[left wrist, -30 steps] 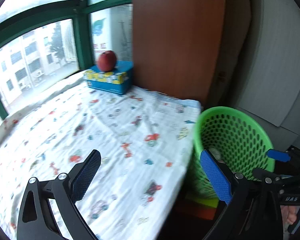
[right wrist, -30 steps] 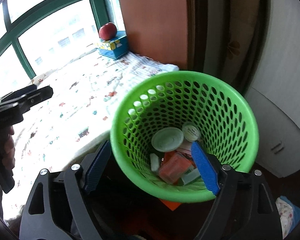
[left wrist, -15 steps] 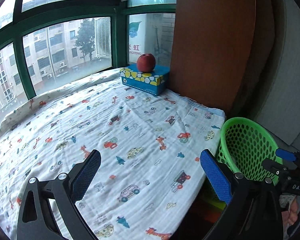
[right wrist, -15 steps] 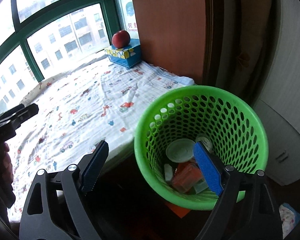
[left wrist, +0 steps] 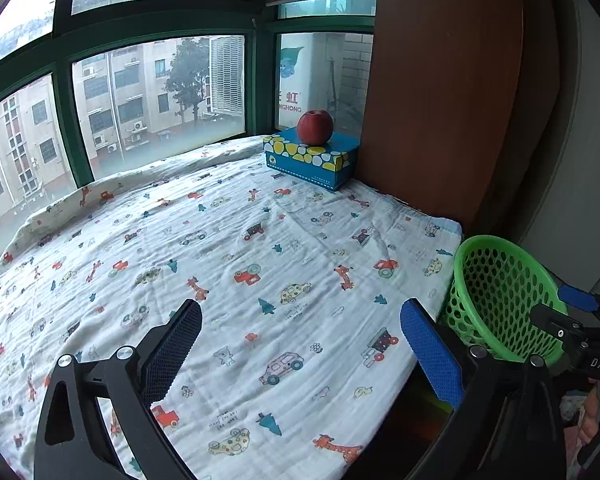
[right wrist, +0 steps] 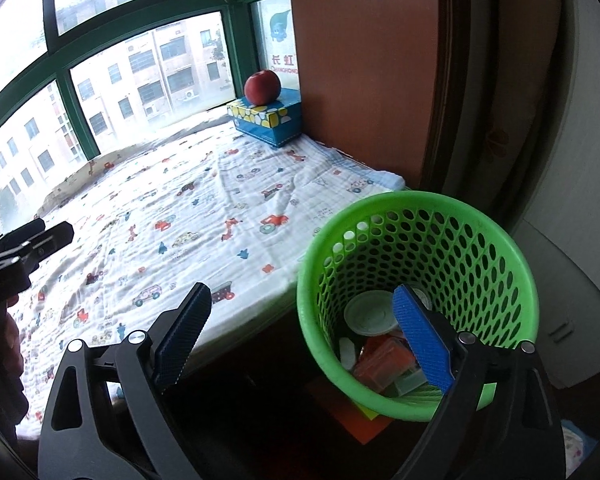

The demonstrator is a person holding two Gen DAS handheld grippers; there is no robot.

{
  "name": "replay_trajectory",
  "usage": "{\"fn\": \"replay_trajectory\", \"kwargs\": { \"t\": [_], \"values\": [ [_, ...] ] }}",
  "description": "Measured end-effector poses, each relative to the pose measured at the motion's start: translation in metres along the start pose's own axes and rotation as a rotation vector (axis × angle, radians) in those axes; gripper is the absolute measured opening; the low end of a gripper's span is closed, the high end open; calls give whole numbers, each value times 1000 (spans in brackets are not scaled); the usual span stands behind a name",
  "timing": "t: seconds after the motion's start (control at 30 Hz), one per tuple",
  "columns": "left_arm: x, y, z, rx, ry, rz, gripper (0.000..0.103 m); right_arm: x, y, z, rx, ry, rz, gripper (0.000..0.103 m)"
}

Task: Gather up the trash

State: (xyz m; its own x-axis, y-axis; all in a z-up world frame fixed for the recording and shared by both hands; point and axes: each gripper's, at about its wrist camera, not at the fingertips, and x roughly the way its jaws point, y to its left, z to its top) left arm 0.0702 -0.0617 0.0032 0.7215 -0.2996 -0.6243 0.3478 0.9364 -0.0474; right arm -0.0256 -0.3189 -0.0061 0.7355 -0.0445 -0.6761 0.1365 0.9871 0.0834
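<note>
A: Green basket (right wrist: 415,216)?
B: Beside blanket (left wrist: 228,264) edge; trash (right wrist: 383,364) inside.
A: Right claw (right wrist: 303,336)?
B: Above basket rim, opening wide, empty.
A: Left claw (left wrist: 300,344)?
B: Over blanket, left of basket, wide, empty.

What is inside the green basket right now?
Inside the green basket: a round white lid, an orange container, a small white piece and pale scraps. The right gripper's blue pad covers part; anything underneath is hidden.
</note>
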Motion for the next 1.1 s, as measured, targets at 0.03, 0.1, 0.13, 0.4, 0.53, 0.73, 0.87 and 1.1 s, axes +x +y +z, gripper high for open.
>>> {"fn": "replay_trajectory", "kwargs": {
  "t": [0.03,0.1,0.13,0.4,0.53,0.73,0.87,1.1],
  "values": [
    [0,0,-1,-5,1,-5,96,-1,2,0,-4,-2,0,91],
    [-1,0,-3,-7,-2,-1,96,-2,5,0,-12,-7,-3,92],
    [-3,0,-4,0,-7,4,96,-2,6,0,-15,-8,0,93],
    [-13,-5,-5,11,-40,20,96,-2,10,1,-19,-9,3,93],
    [-13,-6,-6,20,-44,32,96,-2,10,1,-14,-10,7,93],
    [-14,-6,-7,20,-43,35,96,-4,11,1,-16,-15,8,93],
    [-15,-4,-8,17,-44,34,96,-4,10,1,-15,-14,13,93],
    [-14,-4,-9,16,-41,44,96,-4,10,1,-13,-15,14,93]
  ]
}}
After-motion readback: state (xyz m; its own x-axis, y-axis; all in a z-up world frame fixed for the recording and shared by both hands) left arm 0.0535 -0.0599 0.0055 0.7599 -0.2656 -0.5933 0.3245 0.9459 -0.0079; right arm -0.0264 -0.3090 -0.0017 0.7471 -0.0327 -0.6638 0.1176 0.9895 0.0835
